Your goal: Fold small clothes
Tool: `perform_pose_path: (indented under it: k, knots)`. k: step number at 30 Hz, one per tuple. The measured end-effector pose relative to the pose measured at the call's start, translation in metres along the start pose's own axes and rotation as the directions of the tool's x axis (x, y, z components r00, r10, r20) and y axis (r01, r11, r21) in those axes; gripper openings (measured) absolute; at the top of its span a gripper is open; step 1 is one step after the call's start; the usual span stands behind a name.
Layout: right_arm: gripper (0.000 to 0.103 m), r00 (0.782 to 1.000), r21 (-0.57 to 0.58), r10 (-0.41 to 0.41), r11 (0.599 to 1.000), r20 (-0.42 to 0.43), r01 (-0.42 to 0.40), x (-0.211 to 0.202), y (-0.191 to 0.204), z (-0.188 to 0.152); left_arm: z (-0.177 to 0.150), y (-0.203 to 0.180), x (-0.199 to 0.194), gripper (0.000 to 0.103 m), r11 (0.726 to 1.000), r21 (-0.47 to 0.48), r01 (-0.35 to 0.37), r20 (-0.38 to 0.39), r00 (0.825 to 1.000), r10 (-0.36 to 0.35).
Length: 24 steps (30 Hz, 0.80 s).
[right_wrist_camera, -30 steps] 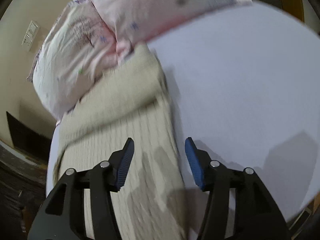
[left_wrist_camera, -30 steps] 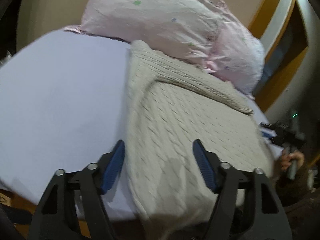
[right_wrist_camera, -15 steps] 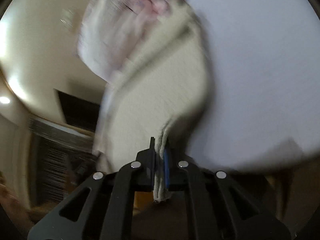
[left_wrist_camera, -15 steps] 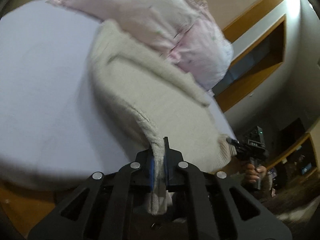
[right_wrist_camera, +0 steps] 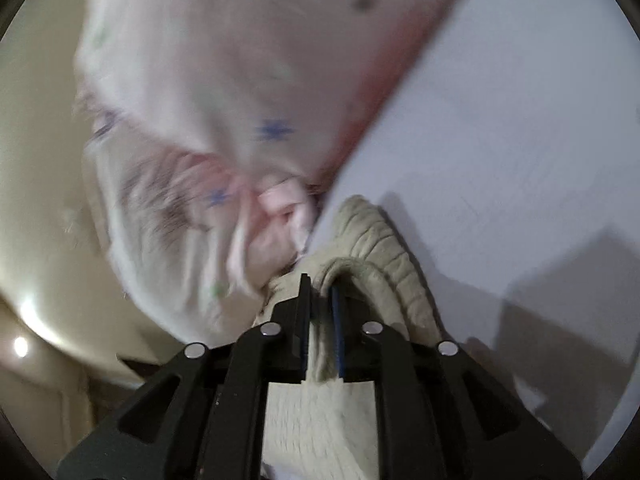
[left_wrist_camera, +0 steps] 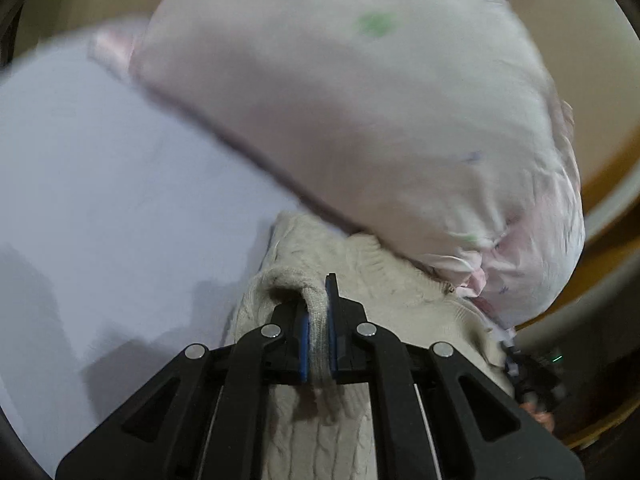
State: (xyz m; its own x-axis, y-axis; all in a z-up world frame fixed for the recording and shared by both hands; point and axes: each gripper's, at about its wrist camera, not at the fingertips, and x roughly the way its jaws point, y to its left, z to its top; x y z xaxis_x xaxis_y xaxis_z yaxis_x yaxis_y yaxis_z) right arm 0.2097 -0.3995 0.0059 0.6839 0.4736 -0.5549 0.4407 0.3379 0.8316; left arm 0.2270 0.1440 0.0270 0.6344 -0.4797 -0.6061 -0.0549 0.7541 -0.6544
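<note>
A cream cable-knit sweater (left_wrist_camera: 360, 280) lies on the white bed sheet (left_wrist_camera: 100, 200), its far end against the pillows. My left gripper (left_wrist_camera: 318, 300) is shut on a hem edge of the sweater, which is folded over toward the pillows. My right gripper (right_wrist_camera: 320, 300) is shut on the sweater's other hem corner (right_wrist_camera: 372, 240), also carried forward over the garment. The knit hangs under both grippers. The right gripper's body shows at the lower right of the left wrist view (left_wrist_camera: 536, 376).
Pink floral pillows (left_wrist_camera: 380, 100) lie right ahead of both grippers, also in the right wrist view (right_wrist_camera: 208, 100). White sheet (right_wrist_camera: 520, 140) spreads to the right. A beige wall (right_wrist_camera: 36, 200) and a wooden frame (left_wrist_camera: 608, 184) stand behind.
Both grippers closed on the sweater's near hem, lifted it, and carried it forward toward the pillows, folding the sweater over itself.
</note>
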Motion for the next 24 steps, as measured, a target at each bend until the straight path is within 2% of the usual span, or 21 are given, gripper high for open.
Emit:
perform_pose_path:
  k: [1, 2, 3, 4, 5, 6, 9, 13, 15, 16, 19, 21, 24]
  knots:
    - [0.038, 1.0, -0.024, 0.02, 0.999, 0.005, -0.02, 0.006, 0.007, 0.007, 0.001, 0.004, -0.002, 0.009, 0.999, -0.019, 0.036, 0.002, 0.999, -0.036]
    - [0.046, 0.999, -0.047, 0.031, 0.998, 0.012, -0.03, 0.008, 0.012, 0.009, 0.001, 0.006, -0.008, 0.017, 0.996, -0.033, 0.081, 0.007, 0.997, -0.081]
    - [0.058, 0.999, -0.069, 0.032, 0.997, 0.027, -0.03, 0.007, 0.017, 0.011, 0.0, 0.008, -0.017, 0.041, 0.993, -0.043, 0.107, 0.016, 0.994, -0.106]
    - [0.066, 0.998, -0.09, 0.024, 0.996, 0.05, -0.02, 0.006, 0.024, 0.015, -0.001, 0.01, -0.025, 0.058, 0.993, -0.047, 0.109, 0.034, 0.994, -0.108]
    - [0.068, 0.997, -0.115, 0.025, 0.993, 0.071, -0.016, 0.004, 0.03, 0.017, -0.003, 0.011, -0.039, 0.091, 0.995, -0.042, 0.088, 0.08, 0.993, -0.084]
    - [0.07, 0.996, -0.132, 0.034, 0.991, 0.077, -0.024, 0.002, 0.035, 0.017, -0.005, 0.011, -0.047, 0.096, 0.996, -0.03, 0.084, 0.105, 0.991, -0.08]
    - [0.076, 0.996, -0.207, 0.046, 0.978, 0.074, -0.03, -0.005, 0.047, 0.007, -0.016, 0.008, -0.06, 0.096, 0.996, 0.032, 0.089, 0.066, 0.994, -0.091]
    - [0.08, 0.998, -0.269, 0.021, 0.963, 0.054, -0.006, -0.006, 0.054, -0.005, -0.034, 0.005, -0.049, 0.094, 0.994, 0.092, 0.051, -0.06, 0.997, -0.045]
    - [0.081, 1.0, -0.274, 0.012, 0.962, 0.028, -0.004, -0.007, 0.052, -0.011, -0.042, 0.006, -0.032, 0.082, 0.996, 0.077, 0.049, -0.127, 0.991, -0.039]
    - [0.081, 1.0, -0.275, 0.01, 0.962, 0.016, -0.005, -0.006, 0.052, -0.014, -0.045, 0.006, -0.029, 0.082, 0.995, 0.083, 0.05, -0.123, 0.992, -0.039]
    - [0.082, 1.0, -0.292, 0.008, 0.956, -0.01, -0.011, -0.008, 0.054, -0.023, -0.054, 0.006, -0.025, 0.066, 0.994, 0.068, 0.081, -0.13, 0.989, -0.072]
    - [0.083, 1.0, -0.301, 0.018, 0.953, -0.02, -0.023, -0.01, 0.058, -0.026, -0.059, 0.007, -0.014, 0.029, 0.995, 0.031, 0.095, -0.171, 0.981, -0.088]
    - [0.083, 0.999, -0.306, 0.035, 0.951, -0.026, -0.041, -0.024, 0.058, -0.027, -0.06, 0.013, -0.014, 0.018, 0.981, -0.093, 0.171, -0.158, 0.97, -0.185]
